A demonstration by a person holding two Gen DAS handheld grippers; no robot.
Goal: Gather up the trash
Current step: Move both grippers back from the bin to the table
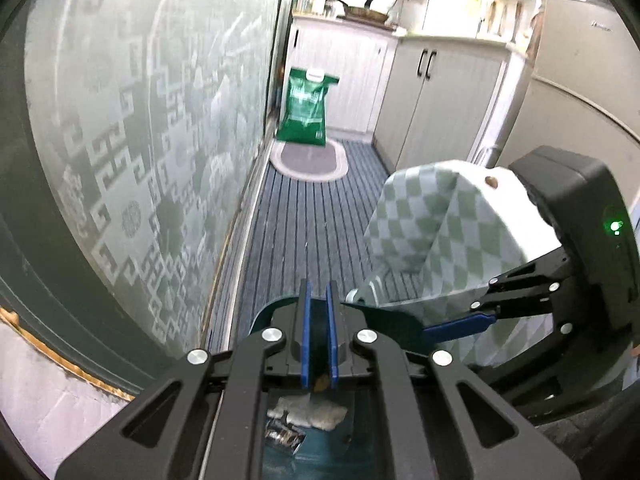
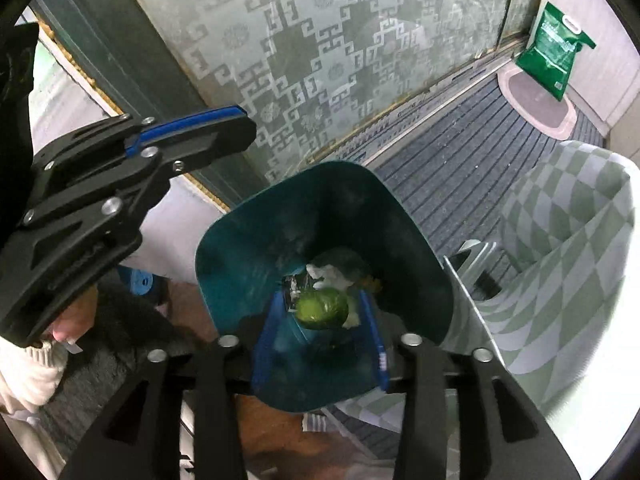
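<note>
Two tools: right tool (image 2: 320,316) spread over teal bin (image 2: 248,232), left tool (image 1: 319,300) nearly pressed together, trash half-hidden.

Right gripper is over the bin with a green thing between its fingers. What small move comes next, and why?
Probably open wider and pull back. The right gripper stands over the teal bin; the green lump lies between its spread fingers, seemingly loose among white scraps. The left gripper, nearly shut, stays aside.

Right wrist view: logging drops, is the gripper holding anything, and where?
Cannot tell: a green fruit lies inside the right gripper over the teal bin; contact unclear.
</note>
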